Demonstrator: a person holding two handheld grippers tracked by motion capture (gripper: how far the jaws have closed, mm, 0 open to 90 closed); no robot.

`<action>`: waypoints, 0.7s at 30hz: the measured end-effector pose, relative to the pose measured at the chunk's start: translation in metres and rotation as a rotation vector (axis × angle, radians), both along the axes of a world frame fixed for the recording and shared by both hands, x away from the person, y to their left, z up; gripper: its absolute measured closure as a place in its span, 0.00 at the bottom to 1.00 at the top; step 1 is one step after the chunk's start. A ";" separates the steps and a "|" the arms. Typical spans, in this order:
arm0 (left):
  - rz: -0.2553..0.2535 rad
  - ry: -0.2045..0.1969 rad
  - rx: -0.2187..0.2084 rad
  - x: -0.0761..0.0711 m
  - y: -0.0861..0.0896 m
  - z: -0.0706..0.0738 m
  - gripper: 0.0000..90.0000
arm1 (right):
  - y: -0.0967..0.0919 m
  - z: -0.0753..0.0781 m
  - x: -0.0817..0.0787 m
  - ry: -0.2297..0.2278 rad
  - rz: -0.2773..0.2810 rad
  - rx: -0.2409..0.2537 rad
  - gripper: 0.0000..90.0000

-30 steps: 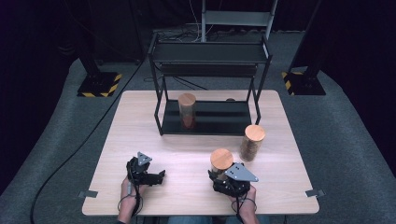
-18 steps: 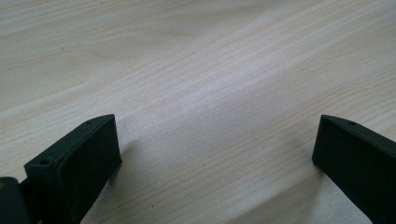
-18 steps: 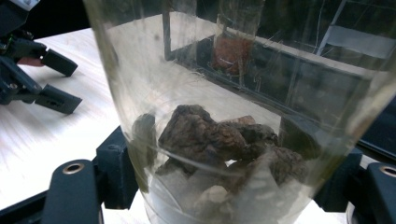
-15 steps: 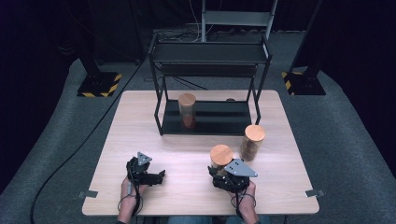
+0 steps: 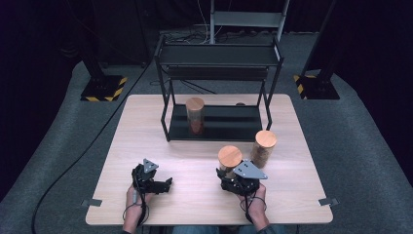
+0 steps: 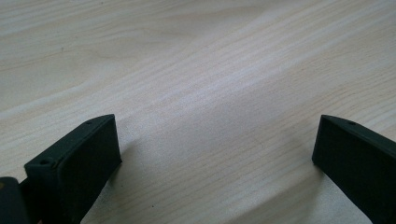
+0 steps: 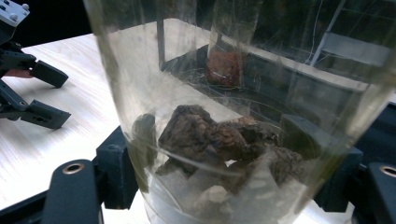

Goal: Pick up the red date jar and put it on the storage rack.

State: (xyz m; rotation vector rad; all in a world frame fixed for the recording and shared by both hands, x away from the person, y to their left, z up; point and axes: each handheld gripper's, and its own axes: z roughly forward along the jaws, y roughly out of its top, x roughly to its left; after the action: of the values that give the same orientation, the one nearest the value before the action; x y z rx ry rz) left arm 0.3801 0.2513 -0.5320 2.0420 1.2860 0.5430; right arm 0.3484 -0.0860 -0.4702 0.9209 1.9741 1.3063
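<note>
Keep right gripper (image 5: 233,176) fingers clamped low on clear cork-lidded glass jar (image 7: 233,116), lift upright toward black metal shelf rack (image 5: 220,53); left gripper (image 5: 163,184) fingers wide open, empty.

Clear jar (image 7: 233,116) – cork lid, brown lumps inside, upright

Black rack (image 5: 219,53); two jars (image 5: 195,115) (image 5: 263,148), contents unclear.

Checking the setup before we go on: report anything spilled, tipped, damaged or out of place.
Nothing stands out. All three jars are upright with lids on: one on the rack's lower shelf, one on the table by the rack, one clamped in the right gripper. The left gripper rests open over bare wood.
</note>
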 end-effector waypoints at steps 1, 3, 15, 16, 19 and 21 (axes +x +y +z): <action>0.000 0.000 0.000 0.000 0.000 0.000 0.00 | 0.000 0.001 0.001 0.000 0.001 0.001 0.27; 0.000 0.000 0.000 0.000 0.000 0.000 0.00 | 0.000 0.002 0.003 -0.002 -0.002 0.003 0.27; 0.004 -0.003 0.008 0.000 -0.001 0.000 0.00 | 0.000 0.007 0.012 -0.007 -0.010 0.010 0.28; 0.004 -0.004 0.008 0.000 -0.001 0.000 0.00 | 0.000 0.008 0.013 -0.008 -0.011 0.012 0.27; 0.004 -0.007 0.011 0.000 -0.001 0.000 0.00 | 0.001 0.010 0.017 -0.014 -0.012 0.014 0.27; 0.004 -0.009 0.013 0.000 -0.001 0.000 0.00 | 0.001 0.011 0.019 -0.018 -0.012 0.013 0.27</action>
State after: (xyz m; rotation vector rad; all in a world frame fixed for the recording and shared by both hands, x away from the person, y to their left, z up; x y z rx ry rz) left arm 0.3799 0.2500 -0.5318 2.0463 1.2844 0.5629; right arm 0.3671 -0.0847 -0.4588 0.9231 1.9458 1.3172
